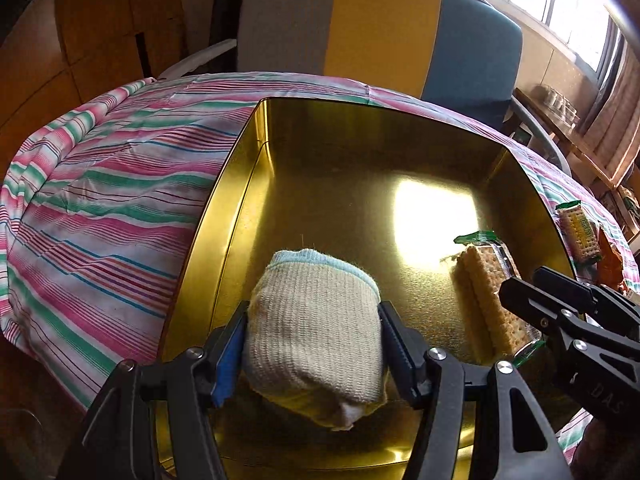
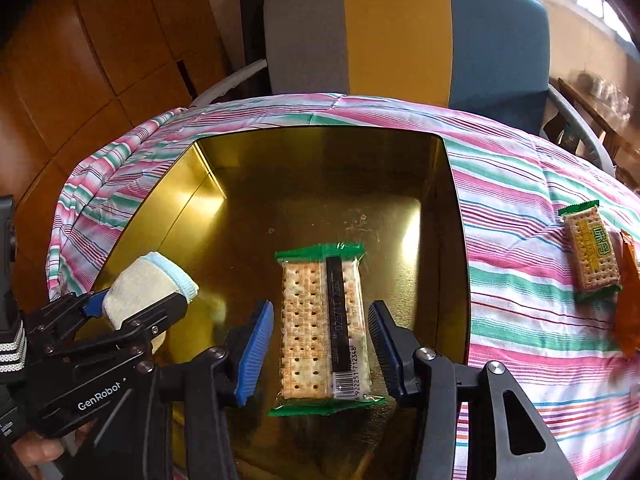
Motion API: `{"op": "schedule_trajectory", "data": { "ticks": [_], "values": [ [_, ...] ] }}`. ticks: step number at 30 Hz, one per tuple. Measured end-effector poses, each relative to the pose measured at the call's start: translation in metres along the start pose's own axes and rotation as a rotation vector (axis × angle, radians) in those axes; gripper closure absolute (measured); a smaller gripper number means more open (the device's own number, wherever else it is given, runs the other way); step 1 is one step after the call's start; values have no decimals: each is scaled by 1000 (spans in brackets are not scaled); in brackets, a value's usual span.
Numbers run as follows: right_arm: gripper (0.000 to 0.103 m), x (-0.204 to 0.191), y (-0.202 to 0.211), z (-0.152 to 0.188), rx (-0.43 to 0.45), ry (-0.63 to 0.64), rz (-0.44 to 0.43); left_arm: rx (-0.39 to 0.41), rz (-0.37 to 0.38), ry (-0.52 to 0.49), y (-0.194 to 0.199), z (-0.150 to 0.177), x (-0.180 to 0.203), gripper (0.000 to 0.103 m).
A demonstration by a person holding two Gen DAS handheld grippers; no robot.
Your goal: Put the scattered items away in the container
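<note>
"GenRobot" on left gripper [image 2: 132,308]

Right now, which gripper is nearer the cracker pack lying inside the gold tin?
Right. The right gripper straddles the cracker pack, jaws open on either side. The left gripper sits beside it, clamped on a rolled sock.

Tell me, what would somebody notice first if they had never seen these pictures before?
Probably the shiny gold metal tin in the middle of the pink-and-green striped tablecloth. Over it, the left gripper squeezes a rolled cream sock with a pale blue cuff, while the right gripper stands open around a green-edged clear packet of crackers lying in the tin. Another cracker packet waits on the cloth to the right.
</note>
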State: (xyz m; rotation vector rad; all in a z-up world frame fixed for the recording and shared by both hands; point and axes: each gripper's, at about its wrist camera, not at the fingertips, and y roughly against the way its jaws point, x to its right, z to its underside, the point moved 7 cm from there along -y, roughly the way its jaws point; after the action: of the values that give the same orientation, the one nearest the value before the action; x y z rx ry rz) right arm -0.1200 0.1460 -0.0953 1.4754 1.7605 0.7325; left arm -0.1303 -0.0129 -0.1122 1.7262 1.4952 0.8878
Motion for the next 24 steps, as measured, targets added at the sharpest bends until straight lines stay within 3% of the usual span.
{"op": "schedule_trajectory", "data": {
  "ticks": [16,24],
  "values": [
    [52,0,22,9,42,-16,-27,40,36,74,17,-3,-11,39],
    [43,56,67,15,158,-153,8,117,125,47,51,-3,24,39]
  ]
}}
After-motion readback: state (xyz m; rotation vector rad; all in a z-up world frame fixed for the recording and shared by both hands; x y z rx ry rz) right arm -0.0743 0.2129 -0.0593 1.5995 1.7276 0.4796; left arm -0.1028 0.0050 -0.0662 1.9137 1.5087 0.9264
